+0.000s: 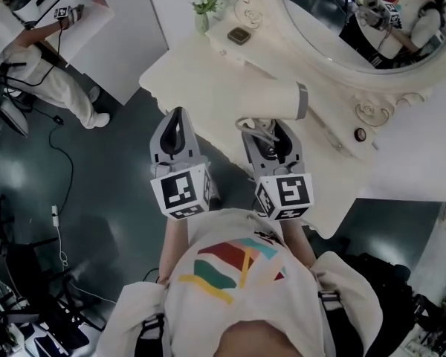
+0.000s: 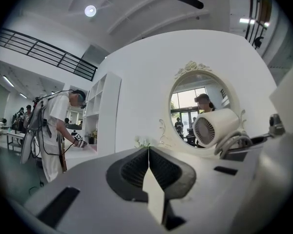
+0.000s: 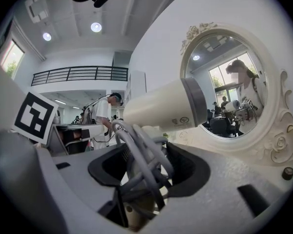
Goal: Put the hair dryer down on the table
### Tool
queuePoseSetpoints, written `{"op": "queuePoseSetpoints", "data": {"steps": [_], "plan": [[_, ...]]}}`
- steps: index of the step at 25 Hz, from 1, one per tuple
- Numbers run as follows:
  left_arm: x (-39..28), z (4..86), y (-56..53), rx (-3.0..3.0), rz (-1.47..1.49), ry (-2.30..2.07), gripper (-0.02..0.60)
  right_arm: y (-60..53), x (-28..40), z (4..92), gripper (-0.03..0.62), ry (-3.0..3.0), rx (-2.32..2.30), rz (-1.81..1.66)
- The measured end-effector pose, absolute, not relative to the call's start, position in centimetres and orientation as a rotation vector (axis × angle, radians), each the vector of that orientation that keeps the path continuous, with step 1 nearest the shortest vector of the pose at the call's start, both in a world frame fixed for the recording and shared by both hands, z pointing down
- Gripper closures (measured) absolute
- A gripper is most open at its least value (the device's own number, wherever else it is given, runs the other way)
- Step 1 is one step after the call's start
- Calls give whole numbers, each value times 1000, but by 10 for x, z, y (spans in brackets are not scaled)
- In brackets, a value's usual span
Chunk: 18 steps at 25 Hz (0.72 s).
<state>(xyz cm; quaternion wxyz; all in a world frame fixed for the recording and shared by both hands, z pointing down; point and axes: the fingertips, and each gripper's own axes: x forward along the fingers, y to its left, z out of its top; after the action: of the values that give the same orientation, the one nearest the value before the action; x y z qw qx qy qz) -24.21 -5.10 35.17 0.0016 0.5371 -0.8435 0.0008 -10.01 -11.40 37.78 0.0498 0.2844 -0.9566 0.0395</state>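
Observation:
My right gripper (image 1: pixel 270 129) is shut on the handle of a cream hair dryer (image 1: pixel 271 99), with the grey cord wound round the handle between the jaws. The dryer's barrel lies level over the front left part of the white vanity table (image 1: pixel 186 73), its grey band (image 1: pixel 302 100) to the right. In the right gripper view the hair dryer (image 3: pixel 166 108) rises straight out of the right gripper (image 3: pixel 144 165). My left gripper (image 1: pixel 177 119) hangs beside the table's front edge, shut on nothing. The left gripper (image 2: pixel 148 152) view shows its jaws meeting and the hair dryer (image 2: pixel 215 126) at the right.
An oval mirror (image 1: pixel 357 28) in a carved frame stands at the back of the table. A vase of flowers (image 1: pixel 203 2), a small dark box (image 1: pixel 239 36) and a small round knob (image 1: pixel 360 134) are on it. A person in white (image 1: pixel 37 58) stands far left; cables (image 1: pixel 56 155) lie on the dark floor.

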Motion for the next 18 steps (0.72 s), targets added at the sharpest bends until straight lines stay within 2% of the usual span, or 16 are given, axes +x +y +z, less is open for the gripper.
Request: {"op": "queuePoseSetpoints", "data": {"steps": [9,18], "plan": [[-314,352,-75,1721,-13,-2617,575,-136,-172,379,379,-2908,904,125],[-338,354,-84,1699,-50,-2621,575,-143,-205,379,379,-2908,871,138]]}}
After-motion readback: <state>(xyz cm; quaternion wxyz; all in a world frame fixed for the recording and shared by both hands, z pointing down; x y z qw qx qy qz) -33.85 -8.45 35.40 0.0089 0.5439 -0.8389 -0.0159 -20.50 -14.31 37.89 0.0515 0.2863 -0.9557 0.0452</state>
